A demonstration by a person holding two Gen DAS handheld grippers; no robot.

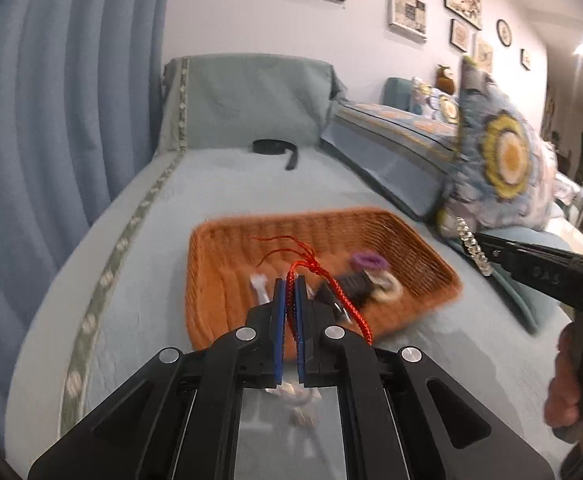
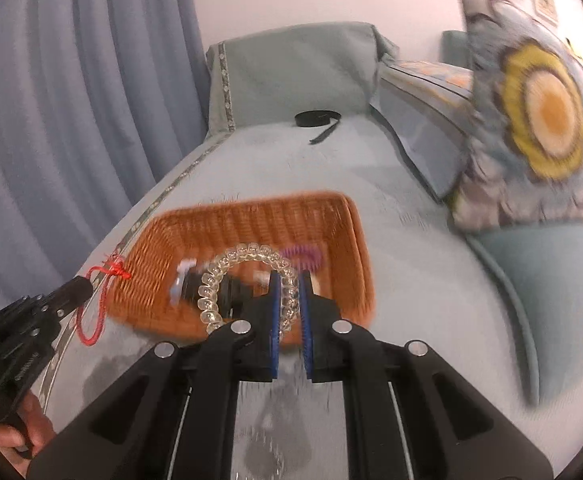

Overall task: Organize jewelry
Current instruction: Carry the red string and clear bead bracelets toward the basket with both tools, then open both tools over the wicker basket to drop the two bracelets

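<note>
A red cord bracelet (image 1: 291, 292) is pinched between the closed blue pads of the left claw (image 1: 290, 285), its knotted tail trailing up past the tips and a loop hanging to the right. The right claw (image 2: 290, 280) is clamped on a clear beaded bracelet (image 2: 227, 268), whose ring arcs out to the left of its tips. Beyond both claws, an orange wicker basket (image 2: 355, 240) sits on the pale blue bed cover (image 1: 431, 352); inside lie a purple coiled hair tie (image 2: 303, 258), a cream ring (image 1: 389, 290), a white piece and dark blurred items I cannot identify. Only the left wrist view shows the wall pictures (image 1: 407, 12). Farther off, a black strap (image 2: 317, 119) lies coiled; to the right leans a floral cushion (image 1: 499, 160).
</note>
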